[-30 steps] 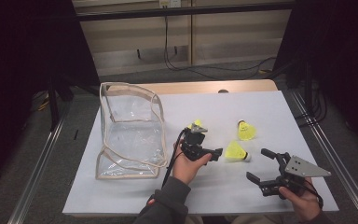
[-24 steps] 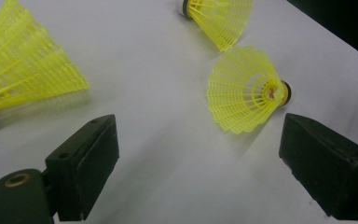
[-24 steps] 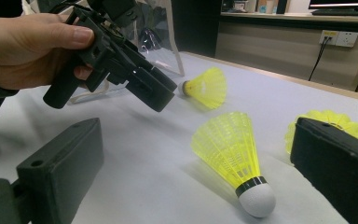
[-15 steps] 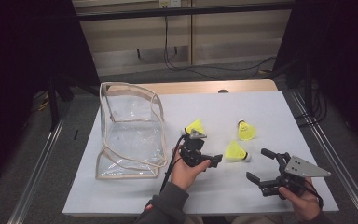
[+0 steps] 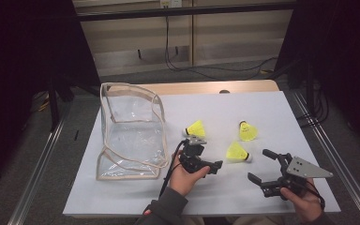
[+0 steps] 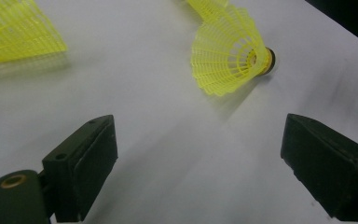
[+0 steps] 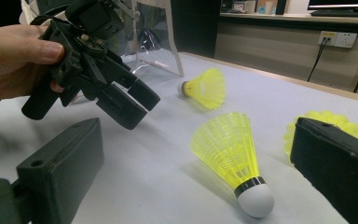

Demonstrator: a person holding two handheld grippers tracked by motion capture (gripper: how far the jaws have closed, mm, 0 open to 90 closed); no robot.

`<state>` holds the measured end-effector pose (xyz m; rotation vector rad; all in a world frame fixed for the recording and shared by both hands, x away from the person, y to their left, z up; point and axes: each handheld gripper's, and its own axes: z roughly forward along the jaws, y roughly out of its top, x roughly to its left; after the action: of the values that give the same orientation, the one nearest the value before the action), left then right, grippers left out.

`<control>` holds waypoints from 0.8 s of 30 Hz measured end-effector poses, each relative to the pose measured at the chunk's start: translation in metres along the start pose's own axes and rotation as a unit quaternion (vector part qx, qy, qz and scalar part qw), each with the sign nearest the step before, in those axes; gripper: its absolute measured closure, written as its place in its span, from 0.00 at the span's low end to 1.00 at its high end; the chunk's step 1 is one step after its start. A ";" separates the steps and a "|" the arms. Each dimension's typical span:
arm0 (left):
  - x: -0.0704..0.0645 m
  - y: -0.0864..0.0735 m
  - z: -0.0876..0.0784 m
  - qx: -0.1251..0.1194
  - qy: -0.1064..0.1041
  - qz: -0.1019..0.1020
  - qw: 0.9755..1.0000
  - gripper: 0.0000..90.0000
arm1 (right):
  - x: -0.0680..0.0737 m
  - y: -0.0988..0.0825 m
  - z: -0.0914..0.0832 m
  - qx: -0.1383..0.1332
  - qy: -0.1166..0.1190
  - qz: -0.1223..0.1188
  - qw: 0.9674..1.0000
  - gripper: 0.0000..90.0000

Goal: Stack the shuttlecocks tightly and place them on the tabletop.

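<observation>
Three yellow shuttlecocks lie on the white table. The nearest shuttlecock (image 5: 237,153) (image 7: 230,149) lies on its side with its white cork toward my right gripper. My left gripper (image 5: 213,162) (image 6: 205,163) is open just left of this shuttlecock (image 6: 228,56), jaws pointing at it and not touching. My right gripper (image 5: 262,166) (image 7: 200,177) stands open and empty to its right. A second shuttlecock (image 5: 196,129) (image 7: 205,87) lies beyond the left gripper (image 7: 130,102). The third shuttlecock (image 5: 247,132) (image 7: 326,119) lies farther right.
A clear plastic bag (image 5: 131,131) (image 7: 156,42) with beige trim stands open on the table's left side. The white table (image 5: 272,108) ends close behind both hands at the near edge. Cables hang at the wall beyond the far edge.
My left gripper has drawn back from the left shuttlecock toward the near edge and now faces the nearest one. The right gripper has stayed put.
</observation>
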<state>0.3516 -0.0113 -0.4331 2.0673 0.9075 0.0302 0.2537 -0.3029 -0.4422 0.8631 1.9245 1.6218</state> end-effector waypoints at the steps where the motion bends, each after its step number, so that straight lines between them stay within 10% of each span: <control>1: -0.001 -0.001 -0.001 0.003 -0.003 0.001 1.000 0.12 | 0.000 0.000 0.000 0.000 0.000 0.001 1.000 0.02; 24: -0.005 -0.021 -0.014 0.012 -0.017 0.007 1.000 0.11 | -0.001 0.000 -0.001 -0.003 -0.002 -0.003 1.000 0.02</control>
<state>0.3311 0.0030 -0.4380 2.0903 0.8766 -0.0094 0.2540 -0.3039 -0.4418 0.8581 1.9169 1.6193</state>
